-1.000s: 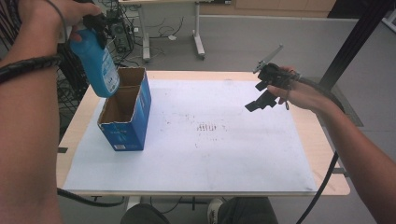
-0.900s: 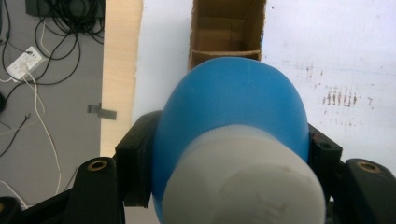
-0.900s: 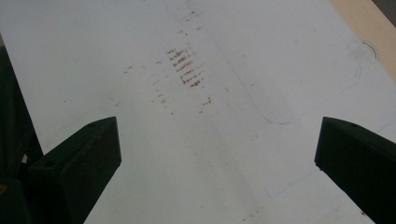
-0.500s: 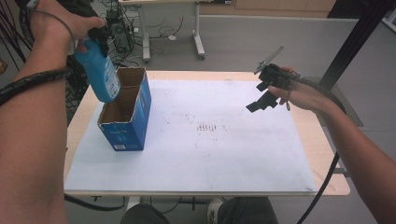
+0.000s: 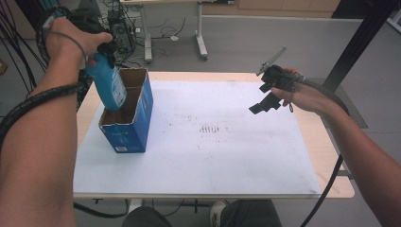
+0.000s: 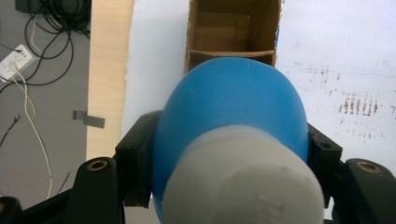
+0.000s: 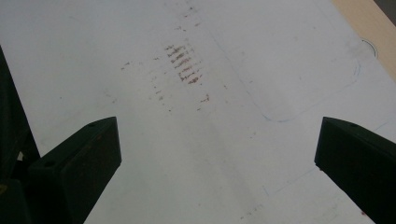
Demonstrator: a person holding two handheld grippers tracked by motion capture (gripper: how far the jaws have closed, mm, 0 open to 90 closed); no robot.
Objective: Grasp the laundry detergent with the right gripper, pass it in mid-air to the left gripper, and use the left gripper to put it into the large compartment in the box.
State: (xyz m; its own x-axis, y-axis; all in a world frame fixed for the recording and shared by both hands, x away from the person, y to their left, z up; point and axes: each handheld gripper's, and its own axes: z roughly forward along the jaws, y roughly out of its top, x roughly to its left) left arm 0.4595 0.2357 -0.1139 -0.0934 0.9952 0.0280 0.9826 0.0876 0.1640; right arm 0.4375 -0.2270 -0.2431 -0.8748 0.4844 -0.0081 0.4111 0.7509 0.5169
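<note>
Left claw (image 5: 101, 52) grips the bottle (image 5: 108, 85), now lowered partway into the box (image 5: 137, 118) near compartment; insertion is nearly complete. Right claw (image 5: 267, 94) hovers wide open, empty.

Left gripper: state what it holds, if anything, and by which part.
The left gripper holds a blue bottle, its jaws clamped on either side of the body just below the white cap.

Bottle (image 5: 108, 85) base hidden inside box (image 5: 135, 130); cap cut off below
</note>
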